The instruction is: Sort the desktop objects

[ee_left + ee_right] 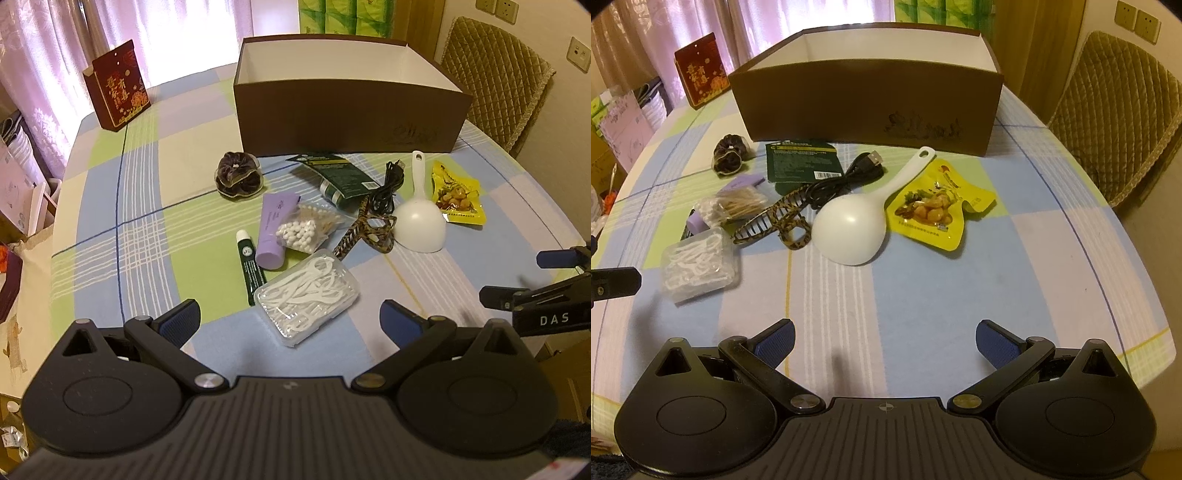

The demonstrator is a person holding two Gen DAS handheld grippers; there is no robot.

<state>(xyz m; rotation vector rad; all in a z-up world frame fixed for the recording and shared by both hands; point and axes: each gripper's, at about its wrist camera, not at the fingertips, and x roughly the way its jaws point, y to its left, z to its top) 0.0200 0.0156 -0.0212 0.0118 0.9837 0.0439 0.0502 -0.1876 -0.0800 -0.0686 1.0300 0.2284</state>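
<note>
Floss-pick case [306, 297] ahead of left gripper [290, 321], spread wide

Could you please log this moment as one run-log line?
left gripper: open, empty | right gripper: open, empty | box: nothing visible inside | items: on table

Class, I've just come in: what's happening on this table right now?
A person holds two grippers over a checked tablecloth, both open and empty. The left gripper hovers near a clear box of floss picks; the right gripper faces a white scoop and a yellow snack packet. The brown box behind looks empty; sorting hasn't started.
</note>
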